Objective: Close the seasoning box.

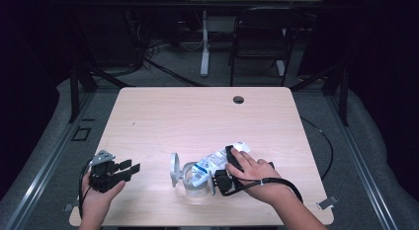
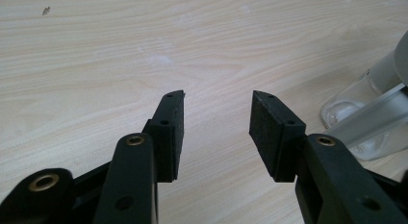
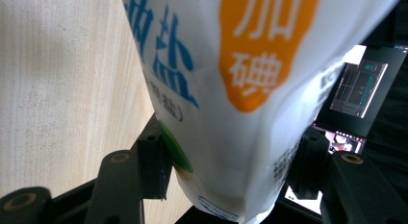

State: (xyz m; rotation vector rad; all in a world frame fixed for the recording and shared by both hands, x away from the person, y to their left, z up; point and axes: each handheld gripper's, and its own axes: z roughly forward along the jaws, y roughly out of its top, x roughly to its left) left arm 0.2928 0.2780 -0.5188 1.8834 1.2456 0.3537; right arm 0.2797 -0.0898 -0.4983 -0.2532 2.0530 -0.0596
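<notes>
A person sits at a pale wooden desk (image 1: 163, 116) with a black two-jaw tool in each hand. The right tool (image 1: 228, 167) is clamped on a white bag (image 1: 213, 163) printed with blue and orange characters. In the right gripper view, the bag (image 3: 231, 89) fills the gap between the two jaws, and both pads press against its sides near one end. From the high view, the bag is tilted, stretching away from the right tool so that its far end sits over the mouth of a clear glass jar (image 1: 193, 183). The jar's hinged lid (image 1: 174, 169) stands open on the side away from the right tool. The left tool (image 1: 129, 167) rests well apart from the jar, near the desk's edge, with its jaws spread wide and nothing between them. In the left gripper view, the jar (image 2: 370, 113) shows just beyond that tool's right jaw.
</notes>
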